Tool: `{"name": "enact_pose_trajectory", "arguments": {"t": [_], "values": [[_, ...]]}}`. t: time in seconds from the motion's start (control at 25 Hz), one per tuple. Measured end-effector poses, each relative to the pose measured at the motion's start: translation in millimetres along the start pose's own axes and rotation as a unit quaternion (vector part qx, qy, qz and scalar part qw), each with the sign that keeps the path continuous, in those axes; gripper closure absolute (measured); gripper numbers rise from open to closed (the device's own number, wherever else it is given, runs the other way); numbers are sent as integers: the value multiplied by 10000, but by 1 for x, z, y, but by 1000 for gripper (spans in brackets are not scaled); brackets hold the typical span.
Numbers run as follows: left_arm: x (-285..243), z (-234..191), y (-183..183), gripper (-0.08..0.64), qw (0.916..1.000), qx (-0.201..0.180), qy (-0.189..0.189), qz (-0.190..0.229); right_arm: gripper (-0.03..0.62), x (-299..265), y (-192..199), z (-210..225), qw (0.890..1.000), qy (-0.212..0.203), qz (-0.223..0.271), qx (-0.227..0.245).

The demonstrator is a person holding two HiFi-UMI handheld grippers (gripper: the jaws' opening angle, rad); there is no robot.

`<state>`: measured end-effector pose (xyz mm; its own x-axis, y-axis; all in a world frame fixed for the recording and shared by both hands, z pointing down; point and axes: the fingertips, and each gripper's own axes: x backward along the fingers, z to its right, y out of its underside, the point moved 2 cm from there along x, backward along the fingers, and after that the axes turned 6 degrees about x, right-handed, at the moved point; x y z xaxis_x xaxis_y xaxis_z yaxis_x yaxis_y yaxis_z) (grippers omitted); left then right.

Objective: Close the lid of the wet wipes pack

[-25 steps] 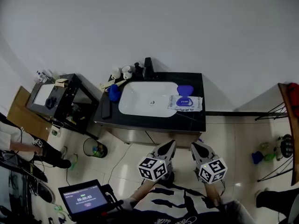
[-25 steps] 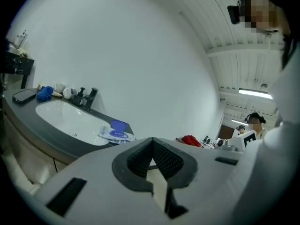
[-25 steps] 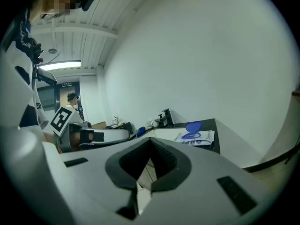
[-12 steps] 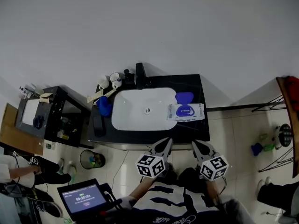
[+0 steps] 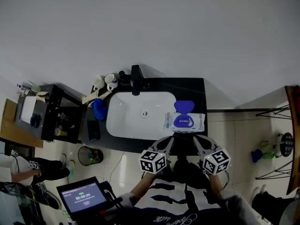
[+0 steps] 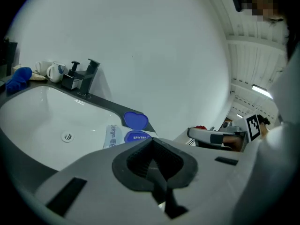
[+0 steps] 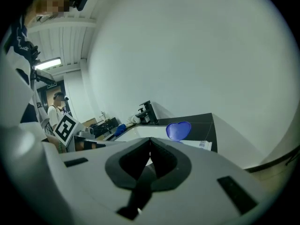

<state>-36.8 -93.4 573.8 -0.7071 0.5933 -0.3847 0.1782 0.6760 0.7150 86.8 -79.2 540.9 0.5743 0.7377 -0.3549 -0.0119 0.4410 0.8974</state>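
Note:
The wet wipes pack [image 5: 185,122] lies on the black counter [image 5: 198,95] right of the white basin [image 5: 136,114]. Its blue lid [image 5: 183,106] stands open, hinged toward the wall. The left gripper view also shows the pack [image 6: 117,136] and lid [image 6: 136,120]; in the right gripper view the lid [image 7: 178,130] rises above the pack [image 7: 200,145]. My left gripper [image 5: 168,143] and right gripper [image 5: 197,141] hover at the counter's front edge, short of the pack. Both are shut with nothing in them, as seen on the left gripper [image 6: 151,143] and the right gripper [image 7: 150,143].
A black faucet [image 5: 136,79], two mugs [image 5: 104,81] and a blue cloth [image 5: 98,109] sit at the counter's back left. A dark cabinet [image 5: 54,118] and a bin [image 5: 88,155] stand to the left, a timer screen [image 5: 83,197] near my body, a rack [image 5: 276,146] to the right.
The view has closed in on the counter. Both grippers, still shut, now sit nearer its front edge and the pack. The lid stays open.

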Motion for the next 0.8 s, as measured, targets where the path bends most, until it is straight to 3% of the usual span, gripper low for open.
{"name": "enact_pose_trajectory", "arguments": {"t": [0.36, 0.64, 0.8], "values": [[-59, -38, 6, 561, 9969, 435, -558, -351, 594, -62, -12, 85, 9976, -332, -538, 277], [-70, -63, 17, 561, 9918, 638, -864, -694, 594, -126, -8, 145, 9911, -455, -1125, 547], [-74, -67, 17, 561, 9903, 657, -937, -790, 594, -151, 2, 165, 9869, -611, -1424, 457]]}}
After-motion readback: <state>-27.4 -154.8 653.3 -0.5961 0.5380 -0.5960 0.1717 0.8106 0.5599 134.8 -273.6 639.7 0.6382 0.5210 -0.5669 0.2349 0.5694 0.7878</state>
